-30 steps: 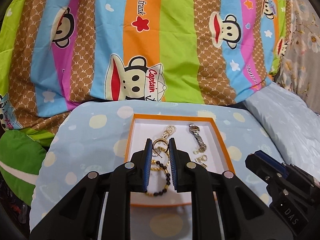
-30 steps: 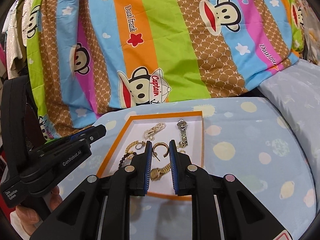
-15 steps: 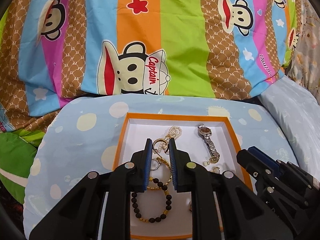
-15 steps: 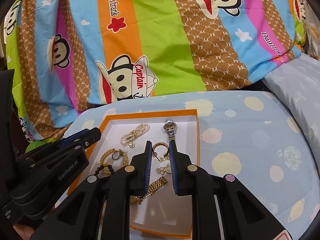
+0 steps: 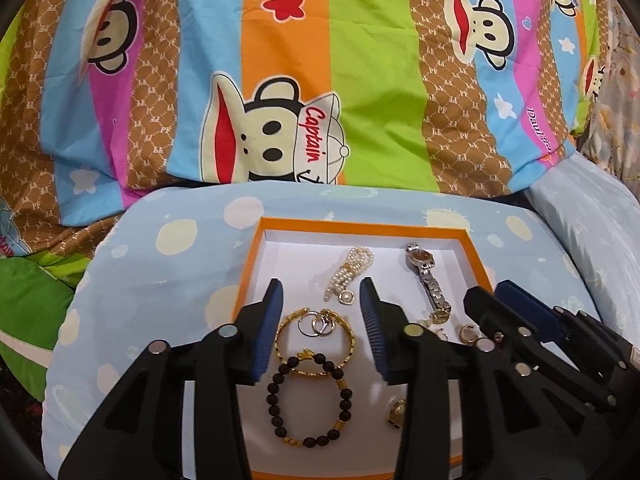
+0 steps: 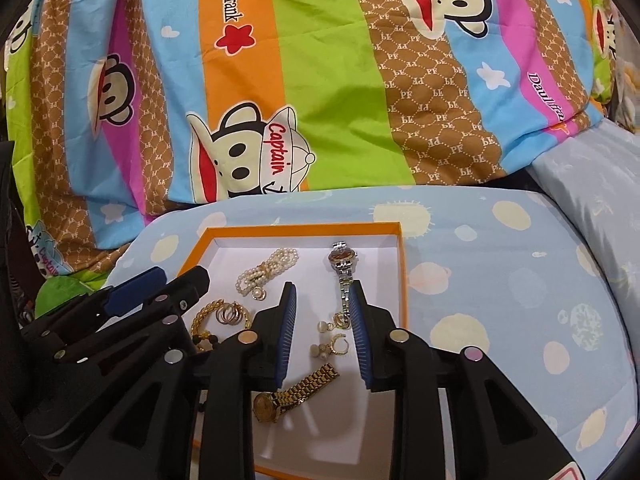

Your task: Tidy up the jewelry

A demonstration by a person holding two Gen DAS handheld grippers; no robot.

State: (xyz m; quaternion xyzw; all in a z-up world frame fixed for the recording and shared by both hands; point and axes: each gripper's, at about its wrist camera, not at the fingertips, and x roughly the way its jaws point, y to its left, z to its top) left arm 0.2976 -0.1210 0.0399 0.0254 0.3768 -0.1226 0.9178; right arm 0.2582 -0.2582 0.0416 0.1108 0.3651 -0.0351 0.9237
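An orange-rimmed white tray (image 5: 256, 252) (image 6: 403, 264) holds the jewelry. My left gripper (image 5: 320, 292) is open above a gold bangle (image 5: 348, 344) with hoop rings (image 5: 316, 326), near a black bead bracelet (image 5: 308, 400) and a pearl bracelet (image 5: 348, 270). My right gripper (image 6: 323, 296) is open above small gold and pearl earrings (image 6: 332, 346), with a gold watch (image 6: 288, 394) below and a silver watch (image 6: 342, 268) (image 5: 426, 276) beyond. Both grippers are empty.
The tray rests on a light blue spotted cushion (image 5: 168, 264) (image 6: 500, 280). A striped cartoon-monkey blanket (image 5: 320, 80) rises behind it. A pale blue pillow (image 5: 588, 232) lies at the right. The two grippers sit close side by side.
Both grippers have opened and moved forward and down over the tray. The jewelry lies where it was.
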